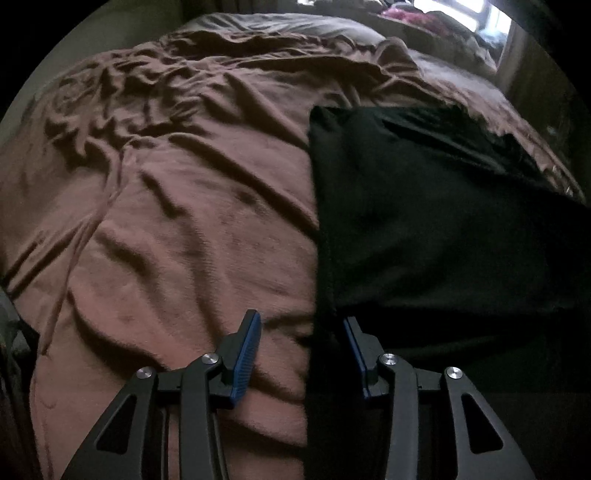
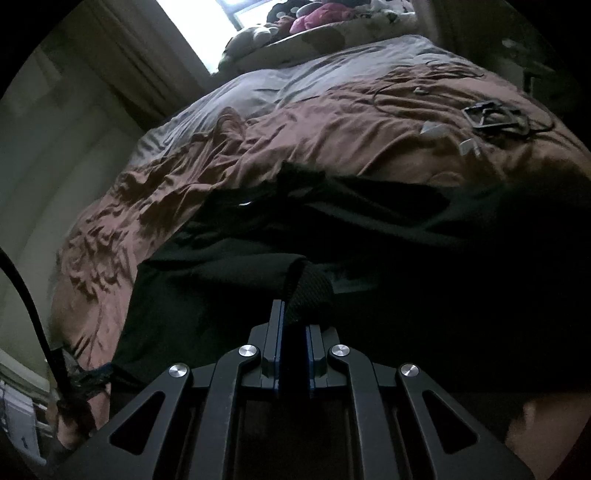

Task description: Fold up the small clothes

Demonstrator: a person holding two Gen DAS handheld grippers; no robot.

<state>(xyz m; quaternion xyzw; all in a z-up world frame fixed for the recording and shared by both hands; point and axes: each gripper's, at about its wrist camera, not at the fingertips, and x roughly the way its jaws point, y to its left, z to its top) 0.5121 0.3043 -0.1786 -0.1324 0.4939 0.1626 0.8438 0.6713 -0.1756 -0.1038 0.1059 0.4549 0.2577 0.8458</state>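
A black garment point(image 1: 424, 229) lies spread over the right part of a brown blanket point(image 1: 177, 206) on a bed. My left gripper point(image 1: 301, 326) hovers open at the garment's near left edge. That edge runs down between the blue pads, close to the right one, and neither pad presses it. In the right wrist view the same black garment point(image 2: 369, 258) fills the middle. My right gripper point(image 2: 295, 319) is shut on a bunched fold of it, and a ribbed bit of cloth sticks out just past the fingertips. The held part is raised off the bed.
Rumpled brown blanket point(image 2: 295, 125) covers most of the bed, with grey sheet point(image 2: 295, 74) beyond. A black frame with a cable point(image 2: 491, 118) and small white pieces point(image 2: 436, 131) lie at the far right. Soft toys point(image 2: 314, 18) pile under a bright window. A black cable point(image 2: 33, 314) hangs at left.
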